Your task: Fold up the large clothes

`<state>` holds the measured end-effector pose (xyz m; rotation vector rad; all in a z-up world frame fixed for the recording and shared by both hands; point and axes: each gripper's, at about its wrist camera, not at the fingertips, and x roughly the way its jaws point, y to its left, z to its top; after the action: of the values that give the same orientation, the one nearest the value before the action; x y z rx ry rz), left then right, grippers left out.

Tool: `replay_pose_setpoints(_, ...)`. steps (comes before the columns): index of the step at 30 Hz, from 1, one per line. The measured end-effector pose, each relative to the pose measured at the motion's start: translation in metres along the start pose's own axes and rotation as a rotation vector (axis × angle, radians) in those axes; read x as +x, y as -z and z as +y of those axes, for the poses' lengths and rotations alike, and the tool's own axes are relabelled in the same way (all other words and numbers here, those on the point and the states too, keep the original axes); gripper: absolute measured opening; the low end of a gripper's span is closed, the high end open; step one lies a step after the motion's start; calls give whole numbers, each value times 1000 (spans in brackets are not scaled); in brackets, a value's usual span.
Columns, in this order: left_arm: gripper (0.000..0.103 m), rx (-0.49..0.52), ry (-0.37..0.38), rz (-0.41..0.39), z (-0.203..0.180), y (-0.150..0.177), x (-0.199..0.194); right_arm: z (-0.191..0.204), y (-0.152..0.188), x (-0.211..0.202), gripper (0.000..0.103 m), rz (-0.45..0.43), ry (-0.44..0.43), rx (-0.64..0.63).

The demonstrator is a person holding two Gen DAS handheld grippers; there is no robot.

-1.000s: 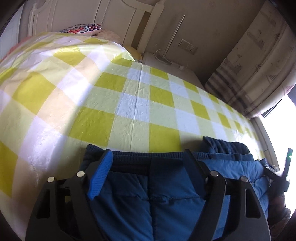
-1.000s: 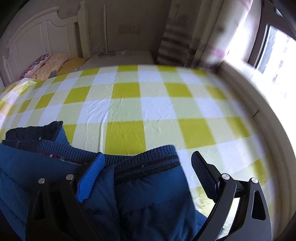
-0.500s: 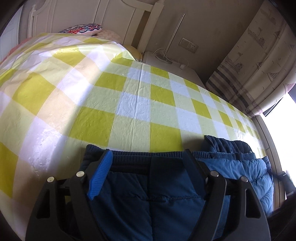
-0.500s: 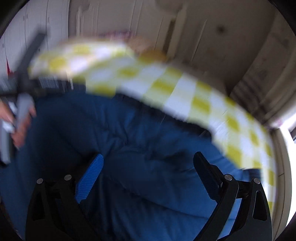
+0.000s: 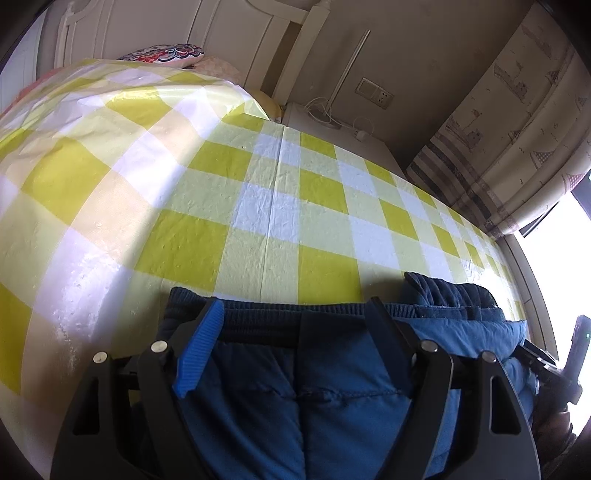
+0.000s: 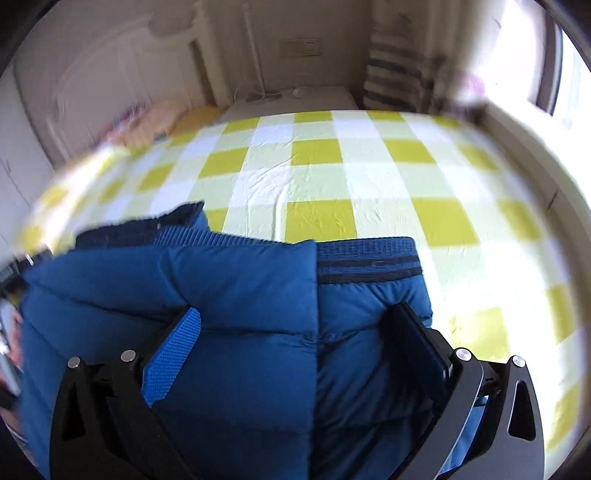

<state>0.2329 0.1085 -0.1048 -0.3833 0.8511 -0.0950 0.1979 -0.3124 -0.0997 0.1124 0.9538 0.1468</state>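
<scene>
A blue padded jacket [image 5: 332, 387] with a dark ribbed hem lies at the near edge of a bed covered in a yellow and white checked cloth [image 5: 258, 206]. My left gripper [image 5: 295, 321] is open, its fingers spread over the jacket's ribbed hem. The jacket [image 6: 240, 295] also fills the lower part of the right wrist view, folded over itself. My right gripper [image 6: 295, 332] is open above the padded fabric, holding nothing. The right gripper's body shows at the far right of the left wrist view [image 5: 554, 373].
A white headboard [image 5: 229, 33] and patterned pillows [image 5: 166, 55] stand at the far end of the bed. A white bedside unit [image 5: 332, 129] with cables sits by the wall. Curtains [image 5: 517, 110] and a bright window are to the right.
My right gripper swung fast across the jacket and now looks over it toward the far wall. A fold of the jacket now lies over its hem. The left gripper has stayed put.
</scene>
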Motion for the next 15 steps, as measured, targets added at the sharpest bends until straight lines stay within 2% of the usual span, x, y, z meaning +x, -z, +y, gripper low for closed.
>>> replay_pose_setpoints(3,79,-3,6,0,0,0,0,14,0,1,99,2,68,-62)
replay_pose_setpoints(6,79,1,0,6,-2,-1,-1,13,0,-4,98,-5,75,-49)
replay_pose_setpoints(8,79,33,-61,2,-10,-2,-6,10,2,-16,98,-33,104,-39)
replay_pose_setpoints(9,80,56,-113,-13,-17,-1,-11,17,3,-29,98,-62,84,-59)
replay_pose_setpoints(11,91,108,-191,-75,-40,6,-29,34,5,-44,98,-105,55,-125)
replay_pose_setpoints(13,97,179,-135,-118,-74,14,-47,58,7,-53,98,-124,37,-204)
replay_pose_setpoints(15,101,261,-134,-131,-106,22,-52,87,11,-54,98,-118,11,-284)
